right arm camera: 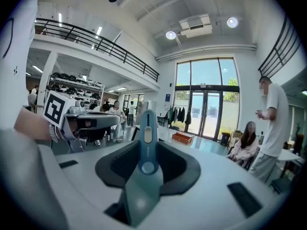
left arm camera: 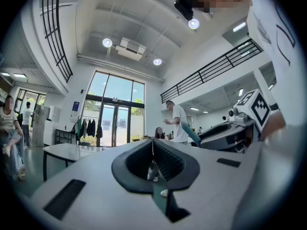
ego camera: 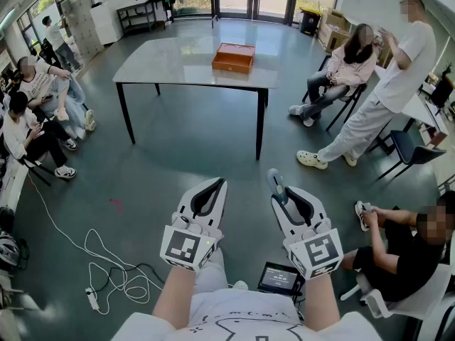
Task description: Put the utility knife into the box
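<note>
Knife gripped, box well ahead

Head view: the right hand-held gripper [ego camera: 284, 199] clamps the utility knife [ego camera: 276, 185], and the box [ego camera: 233, 57] sits on the distant counter [ego camera: 156, 62]. Left gripper view: the left hand-held gripper [left arm camera: 153, 150] is closed and empty. Right gripper view: the knife stands pinched between the jaws, so the carry and the drop-in remain.

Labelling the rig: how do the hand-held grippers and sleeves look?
Left hand-held gripper and right hand-held gripper: white shells, dark grey jaw liners, each bearing a black-and-white marker cube. Shirt: white, short-sleeved.
</note>
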Action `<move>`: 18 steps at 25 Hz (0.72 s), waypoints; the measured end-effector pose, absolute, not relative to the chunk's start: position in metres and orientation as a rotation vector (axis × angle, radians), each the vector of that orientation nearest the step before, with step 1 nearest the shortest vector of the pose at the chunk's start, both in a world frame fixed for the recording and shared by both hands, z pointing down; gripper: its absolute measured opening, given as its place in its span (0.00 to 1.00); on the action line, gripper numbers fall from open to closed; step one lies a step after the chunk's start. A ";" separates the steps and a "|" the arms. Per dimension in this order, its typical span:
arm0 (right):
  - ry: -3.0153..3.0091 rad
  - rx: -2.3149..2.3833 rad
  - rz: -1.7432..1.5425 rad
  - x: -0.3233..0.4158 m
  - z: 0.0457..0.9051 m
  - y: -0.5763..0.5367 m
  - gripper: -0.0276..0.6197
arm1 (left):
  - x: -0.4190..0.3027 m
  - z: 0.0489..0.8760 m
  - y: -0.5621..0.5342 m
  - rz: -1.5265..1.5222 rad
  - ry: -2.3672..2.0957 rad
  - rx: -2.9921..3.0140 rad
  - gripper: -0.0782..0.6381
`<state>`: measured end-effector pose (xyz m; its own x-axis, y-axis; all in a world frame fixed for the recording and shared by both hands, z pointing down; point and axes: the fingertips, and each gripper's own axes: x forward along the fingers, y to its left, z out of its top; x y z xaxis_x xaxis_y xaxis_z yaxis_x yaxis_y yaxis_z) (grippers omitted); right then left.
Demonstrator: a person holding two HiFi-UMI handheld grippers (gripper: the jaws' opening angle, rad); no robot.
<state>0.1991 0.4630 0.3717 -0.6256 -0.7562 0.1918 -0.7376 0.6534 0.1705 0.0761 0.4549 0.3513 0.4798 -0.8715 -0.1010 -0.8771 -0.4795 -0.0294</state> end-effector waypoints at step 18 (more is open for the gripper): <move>-2.658 1.204 -0.128 0.190 0.362 0.445 0.24 | 0.067 0.338 0.430 0.116 1.546 -2.594 0.13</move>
